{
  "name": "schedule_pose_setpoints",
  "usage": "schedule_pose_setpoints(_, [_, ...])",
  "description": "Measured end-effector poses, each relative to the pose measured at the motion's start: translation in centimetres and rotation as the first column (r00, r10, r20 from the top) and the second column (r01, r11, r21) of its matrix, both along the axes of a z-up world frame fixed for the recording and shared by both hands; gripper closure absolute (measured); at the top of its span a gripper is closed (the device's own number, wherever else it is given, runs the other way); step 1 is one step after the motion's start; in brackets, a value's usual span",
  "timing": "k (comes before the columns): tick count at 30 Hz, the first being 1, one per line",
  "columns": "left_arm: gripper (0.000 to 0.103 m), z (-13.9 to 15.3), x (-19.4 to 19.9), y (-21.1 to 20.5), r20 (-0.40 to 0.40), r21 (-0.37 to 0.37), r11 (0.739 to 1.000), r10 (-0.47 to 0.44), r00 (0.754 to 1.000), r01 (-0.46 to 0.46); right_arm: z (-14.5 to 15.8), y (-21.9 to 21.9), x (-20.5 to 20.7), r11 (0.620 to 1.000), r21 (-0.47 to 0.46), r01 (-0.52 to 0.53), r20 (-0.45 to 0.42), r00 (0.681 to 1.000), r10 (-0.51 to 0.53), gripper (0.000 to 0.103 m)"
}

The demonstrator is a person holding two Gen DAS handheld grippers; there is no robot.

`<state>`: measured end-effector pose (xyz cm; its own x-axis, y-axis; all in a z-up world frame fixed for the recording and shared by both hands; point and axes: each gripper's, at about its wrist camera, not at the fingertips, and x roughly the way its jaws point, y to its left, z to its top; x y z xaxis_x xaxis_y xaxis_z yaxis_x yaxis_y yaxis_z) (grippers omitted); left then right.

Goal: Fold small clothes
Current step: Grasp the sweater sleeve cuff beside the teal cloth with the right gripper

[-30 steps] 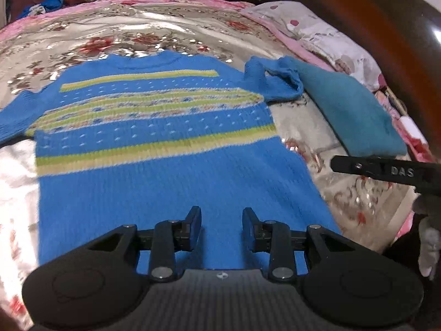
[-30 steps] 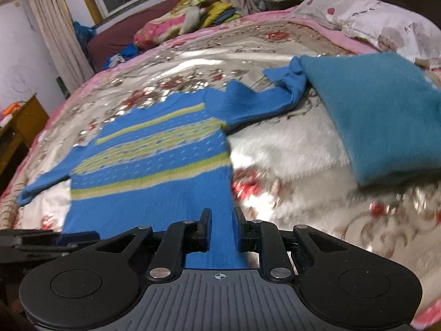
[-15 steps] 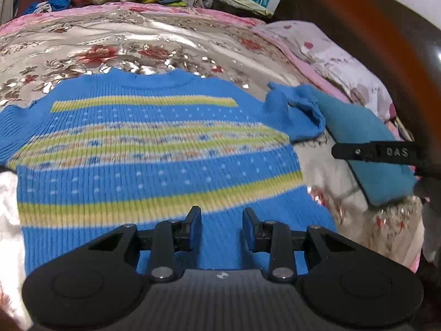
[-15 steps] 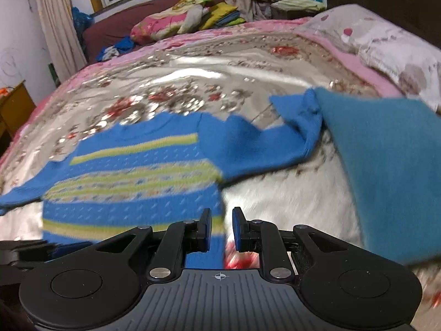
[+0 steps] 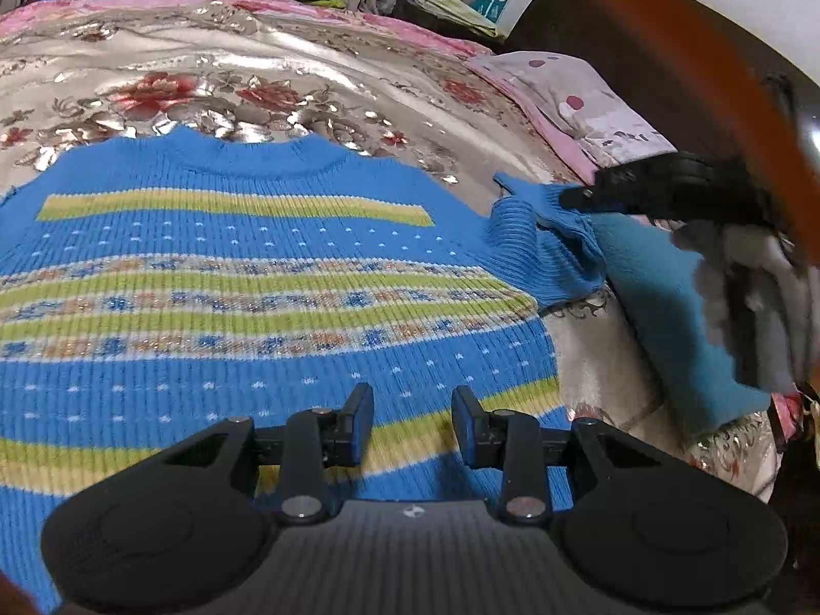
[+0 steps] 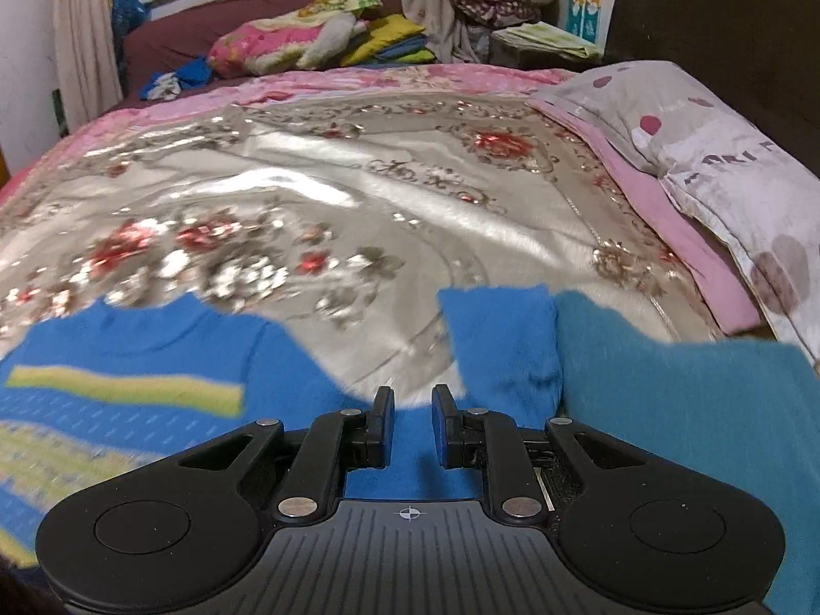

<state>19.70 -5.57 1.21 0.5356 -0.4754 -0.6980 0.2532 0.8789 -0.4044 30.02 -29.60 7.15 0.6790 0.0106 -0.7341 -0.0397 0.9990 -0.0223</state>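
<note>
Nearest, in our left hand: the left gripper (image 5: 412,417), jaws parted with a clear gap and nothing between them, held over the lower body of the sweater.

In our right hand: the right gripper (image 6: 412,417), jaws parted by a narrow gap, nothing clamped; blue knit shows below and behind the gap. From the left wrist view we see this tool's dark tip at the sleeve end, though we cannot tell whether it touches the cloth.

Sweater (image 5: 246,277): blue knit with yellow-green stripes and a patterned band, spread flat, front up, on the bed, neckline toward the far side.

Sleeve (image 5: 543,251): the sweater's right-hand sleeve, bunched, its cuff end lying against the folded garment.

Folded garment (image 6: 681,410): teal, flat, just right of the sweater and touching the sleeve.

Bedspread (image 6: 318,195): shiny, silver-beige with red flowers and a pink border, beneath all of the above.

Pillow (image 6: 717,154): pale with dark red spots, at the right edge by the dark headboard (image 6: 717,15).

Farthest: a pile of bright bedding (image 6: 307,36) beyond the bed, below a window.
</note>
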Motion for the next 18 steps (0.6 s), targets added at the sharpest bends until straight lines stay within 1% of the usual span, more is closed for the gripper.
schedule_pose_setpoints(5, [0.064, -0.3, 0.9, -0.4, -0.007, 0.000, 1.000, -0.014, 1.000, 0.014, -1.9, -0.7, 3.9, 1.000, 0.010, 0.020, -0.029, 0.999, -0.019, 0.085])
schedule_pose_setpoints(8, [0.064, -0.4, 1.1, -0.4, -0.006, -0.010, 1.000, -0.019, 1.000, 0.019, -2.8, -1.0, 5.6, 0.999, -0.015, 0.029, -0.041, 0.999, -0.030, 0.085])
schedule_pose_setpoints(10, [0.063, -0.6, 1.1, -0.2, -0.011, -0.023, 1.000, -0.019, 1.000, 0.018, -3.5, -1.3, 6.7, 0.999, -0.002, 0.041, -0.072, 0.997, -0.041, 0.085])
schedule_pose_setpoints(15, [0.062, -0.9, 0.8, 0.5, -0.030, -0.046, 0.999, -0.020, 0.999, 0.018, -4.5, -1.8, 8.0, 0.998, 0.036, 0.059, -0.105, 0.993, -0.055, 0.085])
schedule_pose_setpoints(16, [0.062, -0.9, 0.7, 0.6, -0.030, -0.046, 0.999, -0.021, 0.999, 0.020, -4.6, -1.7, 8.2, 0.998, 0.027, 0.060, -0.105, 0.993, -0.056, 0.086])
schedule_pose_setpoints(18, [0.062, -0.9, 0.5, 0.7, -0.029, -0.044, 0.999, -0.022, 0.999, 0.021, -4.8, -1.6, 8.5, 0.997, -0.027, 0.070, -0.096, 0.993, -0.072, 0.085])
